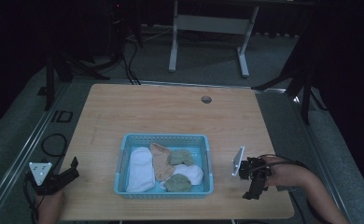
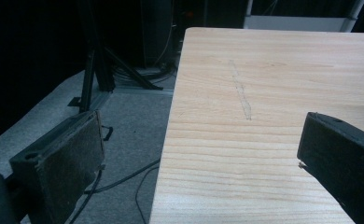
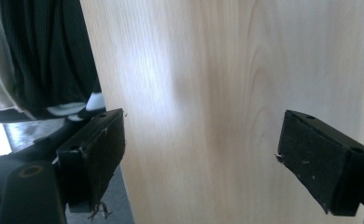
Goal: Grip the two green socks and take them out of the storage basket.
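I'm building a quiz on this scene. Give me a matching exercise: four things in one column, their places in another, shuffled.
Things:
1. light blue plastic basket
2. long white sock
3. left gripper
4. small round hole

Places:
A. far side of the wooden table
B. left part of the basket
C. table's near left corner
D. middle of the table's near half

Pairs: 1-D, 2-B, 3-C, 4-A

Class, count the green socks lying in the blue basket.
2: one green sock near the basket's far right, one at its near edge. Others may be hidden underneath.
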A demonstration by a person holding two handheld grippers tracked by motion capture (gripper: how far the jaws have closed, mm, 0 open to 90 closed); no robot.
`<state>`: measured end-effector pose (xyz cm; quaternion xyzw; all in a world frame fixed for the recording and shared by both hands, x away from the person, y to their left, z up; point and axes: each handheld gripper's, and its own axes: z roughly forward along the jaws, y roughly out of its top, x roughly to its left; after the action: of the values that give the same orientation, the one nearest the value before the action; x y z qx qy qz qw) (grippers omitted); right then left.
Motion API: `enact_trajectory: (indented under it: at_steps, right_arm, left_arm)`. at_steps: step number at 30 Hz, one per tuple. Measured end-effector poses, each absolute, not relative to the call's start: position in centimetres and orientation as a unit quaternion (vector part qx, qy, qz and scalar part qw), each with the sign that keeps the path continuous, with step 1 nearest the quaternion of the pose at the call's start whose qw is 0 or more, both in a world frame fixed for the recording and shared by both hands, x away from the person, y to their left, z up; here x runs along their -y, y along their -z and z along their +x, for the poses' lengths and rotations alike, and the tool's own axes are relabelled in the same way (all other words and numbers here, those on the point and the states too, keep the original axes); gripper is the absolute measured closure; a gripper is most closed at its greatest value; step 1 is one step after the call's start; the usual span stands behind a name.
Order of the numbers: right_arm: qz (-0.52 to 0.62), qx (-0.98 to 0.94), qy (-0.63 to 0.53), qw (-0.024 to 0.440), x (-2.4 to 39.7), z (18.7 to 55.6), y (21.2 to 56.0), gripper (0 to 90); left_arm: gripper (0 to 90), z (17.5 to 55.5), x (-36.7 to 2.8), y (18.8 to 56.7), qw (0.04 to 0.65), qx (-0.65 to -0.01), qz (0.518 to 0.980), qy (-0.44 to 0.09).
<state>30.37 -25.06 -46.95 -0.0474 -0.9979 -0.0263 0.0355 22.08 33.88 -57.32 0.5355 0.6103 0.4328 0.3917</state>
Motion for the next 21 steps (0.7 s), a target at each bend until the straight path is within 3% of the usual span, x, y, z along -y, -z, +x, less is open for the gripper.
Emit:
enact_trajectory:
  at_steps: [21]
  right_arm:
    - [0.026, 0.999, 0.012, 0.028, 17.0, 30.7, 42.8, 16.0]
  left_arm:
    - [0.7, 22.1, -33.9, 57.3, 0.394, -0.608, 0.538, -0.430]
